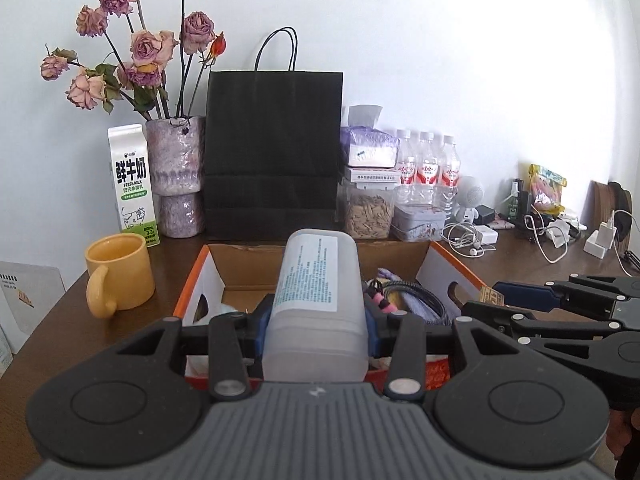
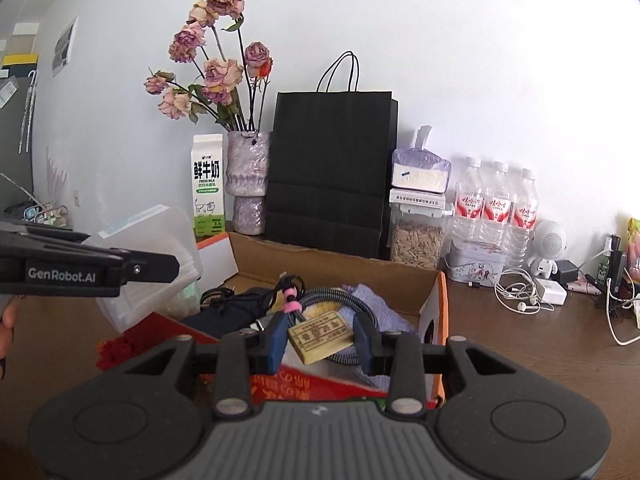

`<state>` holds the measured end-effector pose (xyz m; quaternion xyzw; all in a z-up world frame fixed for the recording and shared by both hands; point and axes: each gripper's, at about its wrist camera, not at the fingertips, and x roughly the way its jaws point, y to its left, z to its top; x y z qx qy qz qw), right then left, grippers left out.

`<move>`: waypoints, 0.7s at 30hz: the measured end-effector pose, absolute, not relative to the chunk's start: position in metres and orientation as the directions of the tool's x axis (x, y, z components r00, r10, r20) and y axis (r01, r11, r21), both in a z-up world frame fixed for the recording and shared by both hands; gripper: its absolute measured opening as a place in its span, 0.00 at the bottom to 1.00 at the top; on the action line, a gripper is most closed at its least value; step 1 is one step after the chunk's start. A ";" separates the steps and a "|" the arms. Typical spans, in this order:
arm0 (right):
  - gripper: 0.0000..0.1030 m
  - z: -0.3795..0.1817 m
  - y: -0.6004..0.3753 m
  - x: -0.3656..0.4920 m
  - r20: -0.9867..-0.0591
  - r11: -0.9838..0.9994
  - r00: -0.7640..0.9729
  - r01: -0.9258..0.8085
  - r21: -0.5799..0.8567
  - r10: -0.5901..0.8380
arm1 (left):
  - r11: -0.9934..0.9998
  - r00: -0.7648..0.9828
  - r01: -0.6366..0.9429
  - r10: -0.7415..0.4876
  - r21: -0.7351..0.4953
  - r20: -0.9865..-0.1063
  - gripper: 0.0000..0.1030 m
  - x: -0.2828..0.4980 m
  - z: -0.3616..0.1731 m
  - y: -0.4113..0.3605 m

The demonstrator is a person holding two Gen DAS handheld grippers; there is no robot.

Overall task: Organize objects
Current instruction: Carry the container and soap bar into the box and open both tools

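Note:
My left gripper [image 1: 316,326] is shut on a translucent plastic container [image 1: 318,304] with a printed label, held above the left half of an open cardboard box [image 1: 316,252] with orange sides. My right gripper [image 2: 320,340] is shut on a small tan block with stamped writing [image 2: 322,338], held above the right half of the same box [image 2: 332,268]. The box holds dark cables [image 2: 236,304], a braided cord [image 2: 332,296] and a purple cloth [image 2: 372,300]. The right gripper also shows at the right of the left wrist view [image 1: 494,298], the left gripper at the left of the right wrist view [image 2: 168,268].
Behind the box stand a black paper bag [image 1: 274,152], a vase of dried roses [image 1: 176,176], a milk carton [image 1: 132,184], a jar of seeds [image 1: 368,212] and three water bottles [image 1: 426,168]. A yellow mug [image 1: 120,276] sits left. Chargers and earphones [image 1: 472,240] lie right.

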<state>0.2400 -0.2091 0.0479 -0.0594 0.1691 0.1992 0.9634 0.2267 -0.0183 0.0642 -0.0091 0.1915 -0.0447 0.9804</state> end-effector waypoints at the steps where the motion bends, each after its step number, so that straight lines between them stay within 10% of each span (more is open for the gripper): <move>1: 0.33 0.050 -0.207 0.245 -0.345 0.914 0.865 -0.403 -0.046 0.364 | 0.996 0.925 0.080 -0.088 -0.038 -0.371 0.42 0.231 0.066 -0.018; 21: 0.33 0.047 -0.180 0.354 -0.356 0.925 0.861 -0.380 0.024 0.363 | 0.997 0.918 0.020 -0.045 -0.069 -0.394 0.42 0.330 0.058 -0.005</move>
